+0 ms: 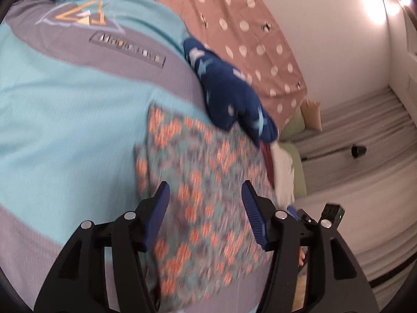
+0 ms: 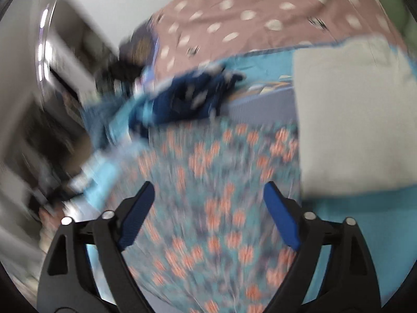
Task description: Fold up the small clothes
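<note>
A small floral garment [image 1: 198,182], teal with orange flowers, lies flat on a large turquoise and grey jersey [image 1: 73,109]. My left gripper [image 1: 206,190] is open just above it, jaws wide apart, holding nothing. The same garment shows blurred in the right wrist view [image 2: 216,195], with my right gripper [image 2: 208,190] open over it and empty. A dark blue star-print garment [image 1: 229,96] lies bunched at the floral garment's far edge; it also shows in the right wrist view [image 2: 192,96].
A brown polka-dot sheet [image 1: 242,28] covers the bed beyond the clothes. A folded white cloth [image 2: 349,120] lies to the right of the floral garment. The bed edge drops to a striped grey floor mat [image 1: 365,135] with green cushions [image 1: 297,172].
</note>
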The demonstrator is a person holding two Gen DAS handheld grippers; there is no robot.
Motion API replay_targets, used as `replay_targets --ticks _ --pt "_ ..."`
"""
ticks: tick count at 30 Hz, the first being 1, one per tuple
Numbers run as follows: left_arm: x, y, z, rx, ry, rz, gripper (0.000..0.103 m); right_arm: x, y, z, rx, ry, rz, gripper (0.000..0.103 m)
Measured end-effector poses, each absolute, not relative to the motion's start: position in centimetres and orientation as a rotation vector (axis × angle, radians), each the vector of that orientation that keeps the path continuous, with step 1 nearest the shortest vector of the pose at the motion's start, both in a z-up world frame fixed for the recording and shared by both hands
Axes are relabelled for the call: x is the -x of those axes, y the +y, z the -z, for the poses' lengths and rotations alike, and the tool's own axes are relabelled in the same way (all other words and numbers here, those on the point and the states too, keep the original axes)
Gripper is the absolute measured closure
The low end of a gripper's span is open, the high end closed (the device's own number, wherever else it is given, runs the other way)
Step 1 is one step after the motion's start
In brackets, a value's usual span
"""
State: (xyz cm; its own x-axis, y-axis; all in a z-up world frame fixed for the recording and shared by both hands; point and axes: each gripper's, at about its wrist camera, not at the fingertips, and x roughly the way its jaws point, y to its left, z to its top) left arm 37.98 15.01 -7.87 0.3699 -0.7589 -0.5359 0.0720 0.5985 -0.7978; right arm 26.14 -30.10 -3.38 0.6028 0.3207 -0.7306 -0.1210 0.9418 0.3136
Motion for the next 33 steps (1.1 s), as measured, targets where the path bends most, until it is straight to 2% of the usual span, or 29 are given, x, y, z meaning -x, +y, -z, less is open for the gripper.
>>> replay_targets --ticks 2,4,11,15,17,24,28,33 --pt "-35.8 15.0 8.3 0.736 1.078 0.592 0.044 -24.1 -25.4 4.3 -0.012 0.888 -0.243 0.011" --pt "-33.4 14.7 8.1 0.687 1.070 0.612 0.044 -22.9 -21.8 4.9 0.089 0.863 -0.291 0.011" --pt "-29.6 13.1 8.3 0.698 1.049 0.760 0.035 -21.4 -11.2 6.2 0.120 0.833 -0.448 0.011" --pt "-29.1 14.1 10.5 0.732 1.119 0.714 0.035 -21.2 -6.3 9.8 0.229 0.943 -0.486 0.011" --pt "-28.5 15.0 10.9 0.767 1.115 0.711 0.035 -21.0 -5.8 11.4 0.253 0.951 -0.467 0.009" --pt "-26.9 18.0 12.8 0.889 1.131 0.666 0.032 -20.2 -6.4 11.1 0.246 0.940 -0.480 0.009" --pt "-26.3 17.6 14.8 0.964 1.187 0.686 0.032 -20.1 -6.1 11.2 0.252 0.940 -0.473 0.006" --pt "-26.4 16.7 15.1 1.018 1.165 0.697 0.032 -20.2 -6.1 11.5 0.247 0.938 -0.476 0.005"
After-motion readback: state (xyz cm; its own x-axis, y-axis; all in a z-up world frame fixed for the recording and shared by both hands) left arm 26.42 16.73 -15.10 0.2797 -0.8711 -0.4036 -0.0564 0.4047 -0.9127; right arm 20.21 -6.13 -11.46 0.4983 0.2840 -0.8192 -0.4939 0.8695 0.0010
